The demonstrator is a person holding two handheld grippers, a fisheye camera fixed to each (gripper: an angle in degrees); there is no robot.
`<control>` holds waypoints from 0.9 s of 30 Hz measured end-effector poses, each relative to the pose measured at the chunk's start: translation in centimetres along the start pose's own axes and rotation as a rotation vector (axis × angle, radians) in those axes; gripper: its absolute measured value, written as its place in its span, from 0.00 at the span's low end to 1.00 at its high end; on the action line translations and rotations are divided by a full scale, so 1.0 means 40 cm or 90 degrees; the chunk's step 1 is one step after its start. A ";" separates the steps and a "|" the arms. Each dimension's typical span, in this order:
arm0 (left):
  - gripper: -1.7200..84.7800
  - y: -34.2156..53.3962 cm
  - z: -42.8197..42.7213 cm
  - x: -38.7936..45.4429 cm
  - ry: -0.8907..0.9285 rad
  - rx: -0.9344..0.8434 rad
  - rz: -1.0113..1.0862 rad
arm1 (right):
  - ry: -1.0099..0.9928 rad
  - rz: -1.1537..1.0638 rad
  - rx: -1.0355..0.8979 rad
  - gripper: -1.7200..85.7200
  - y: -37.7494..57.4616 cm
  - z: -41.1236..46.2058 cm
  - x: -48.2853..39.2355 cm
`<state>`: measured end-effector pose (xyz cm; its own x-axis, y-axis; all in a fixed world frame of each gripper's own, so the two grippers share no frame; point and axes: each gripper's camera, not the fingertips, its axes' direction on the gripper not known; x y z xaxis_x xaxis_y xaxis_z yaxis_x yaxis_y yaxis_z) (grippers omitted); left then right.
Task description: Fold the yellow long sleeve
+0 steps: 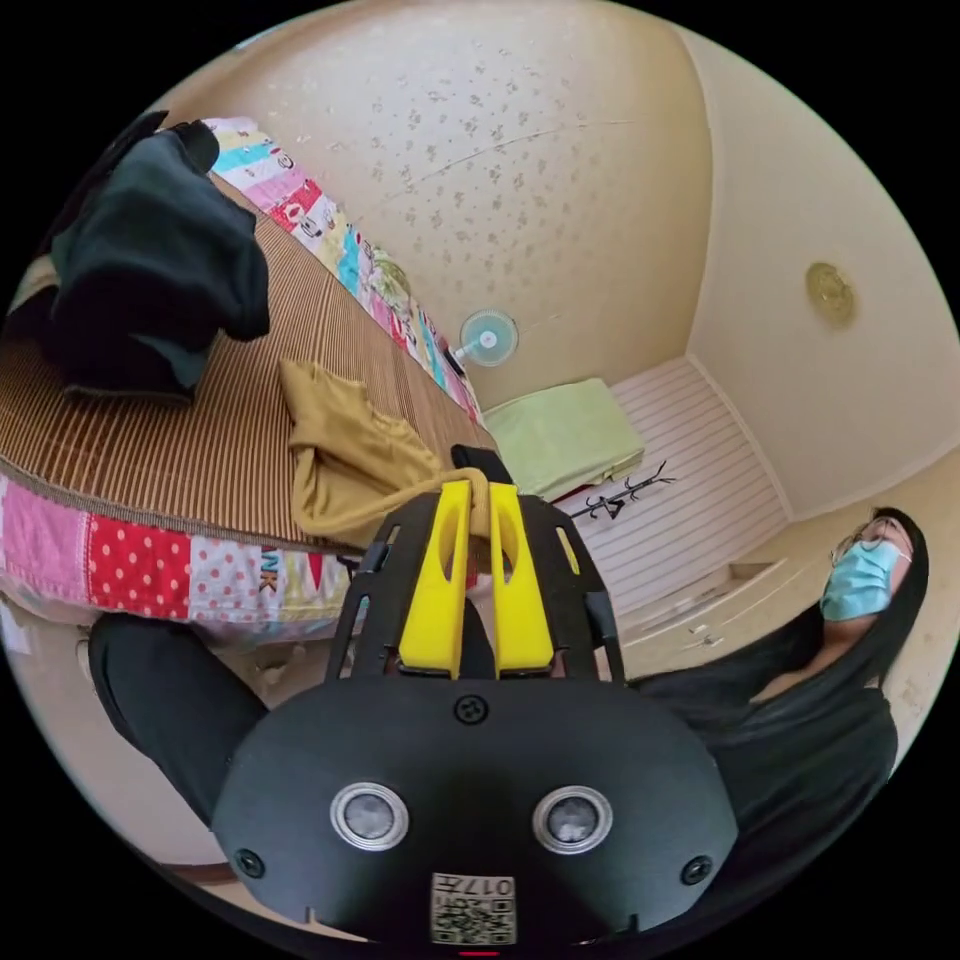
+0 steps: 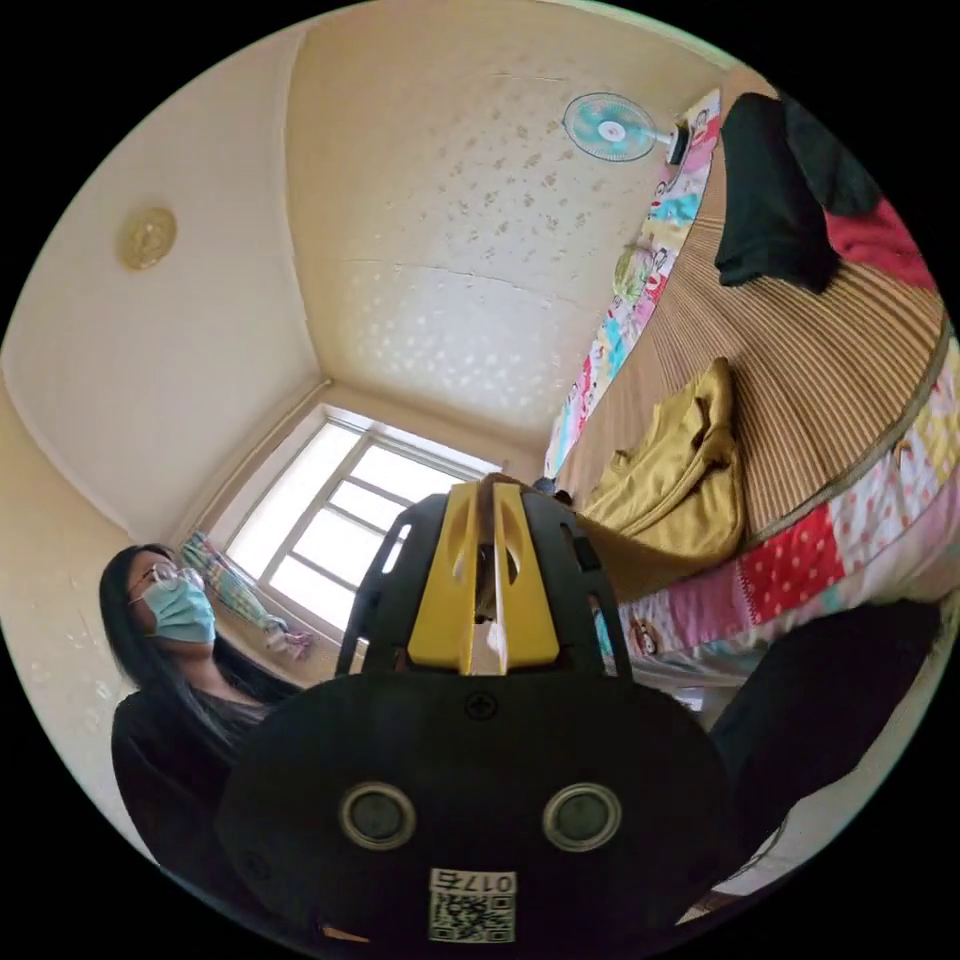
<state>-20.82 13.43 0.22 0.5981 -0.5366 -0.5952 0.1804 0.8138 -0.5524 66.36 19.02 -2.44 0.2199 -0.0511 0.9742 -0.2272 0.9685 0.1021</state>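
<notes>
- We see the left hand-held gripper [image 1: 479,493] clamped on a strip of the yellow long sleeve [image 1: 345,455], off the bed [image 1: 170,440] edge.
- Right hand-held gripper [image 2: 485,492] likewise pinches its cloth; the rest lies bunched on the bed.

Both views low beside bed [image 1: 150,450], upward-tilted; share bed, wall fan [image 2: 610,127].

long sleeve [image 1: 345,455]: mustard yellow, plain
mat [image 1: 180,440] on the bed: brown, thin stripes
quilt [image 1: 140,570]: patchwork, pink, red with white dots, cartoon prints
clothes pile [image 1: 150,270]: black
left gripper [image 1: 478,495] jaws: bright yellow, black frame
fan [image 1: 488,338]: teal
</notes>
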 end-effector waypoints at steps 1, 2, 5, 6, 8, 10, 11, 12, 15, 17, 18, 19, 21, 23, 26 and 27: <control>0.07 -0.030 0.013 -0.003 -0.008 0.002 0.001 | 0.027 -0.014 -0.003 0.06 -0.028 0.022 -0.008; 0.07 -0.098 0.045 -0.016 -0.032 0.010 -0.005 | 0.083 -0.038 -0.004 0.06 -0.092 0.073 -0.015; 0.07 -0.301 0.165 -0.090 -0.080 0.024 -0.007 | 0.234 -0.088 0.010 0.07 -0.269 0.243 0.012; 0.08 -0.373 0.215 -0.123 -0.118 0.030 0.003 | 0.297 -0.104 -0.005 0.08 -0.335 0.324 0.040; 0.11 -0.453 0.283 -0.171 -0.196 0.004 -0.011 | 0.365 -0.102 -0.038 0.11 -0.403 0.430 0.081; 0.15 -0.480 0.310 -0.202 -0.258 -0.006 -0.037 | 0.400 -0.098 -0.049 0.13 -0.417 0.500 0.087; 0.16 -0.464 0.308 -0.207 -0.273 0.008 -0.026 | 0.416 -0.114 -0.051 0.14 -0.398 0.533 0.074; 0.16 -0.430 0.302 -0.211 -0.286 0.019 -0.014 | 0.436 -0.139 -0.059 0.14 -0.363 0.561 0.059; 0.18 -0.311 0.282 -0.248 -0.335 0.014 -0.042 | 0.501 -0.213 -0.091 0.13 -0.231 0.624 0.053; 0.20 -0.236 0.271 -0.286 -0.331 0.005 -0.088 | 0.550 -0.246 -0.124 0.13 -0.155 0.658 0.079; 0.21 -0.188 0.269 -0.316 -0.310 -0.005 -0.129 | 0.590 -0.254 -0.144 0.12 -0.110 0.677 0.107; 0.22 -0.165 0.270 -0.331 -0.296 -0.012 -0.150 | 0.609 -0.255 -0.152 0.12 -0.090 0.685 0.122; 0.21 -0.089 0.279 -0.377 -0.252 -0.024 -0.213 | 0.661 -0.233 -0.191 0.11 -0.030 0.706 0.197; 0.19 -0.055 0.283 -0.388 -0.237 0.006 -0.215 | 0.662 -0.248 -0.166 0.10 0.009 0.698 0.229; 0.15 -0.067 0.313 -0.414 -0.199 0.019 -0.241 | 0.628 -0.232 -0.124 0.08 0.021 0.673 0.241; 0.11 -0.085 0.328 -0.418 -0.152 0.027 -0.250 | 0.616 -0.224 -0.126 0.08 0.017 0.671 0.244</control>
<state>-21.18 22.58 19.72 0.6398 -0.7442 -0.1920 0.4584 0.5700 -0.6819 42.88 12.65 12.54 0.9284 -0.2049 0.3099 0.1367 0.9641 0.2277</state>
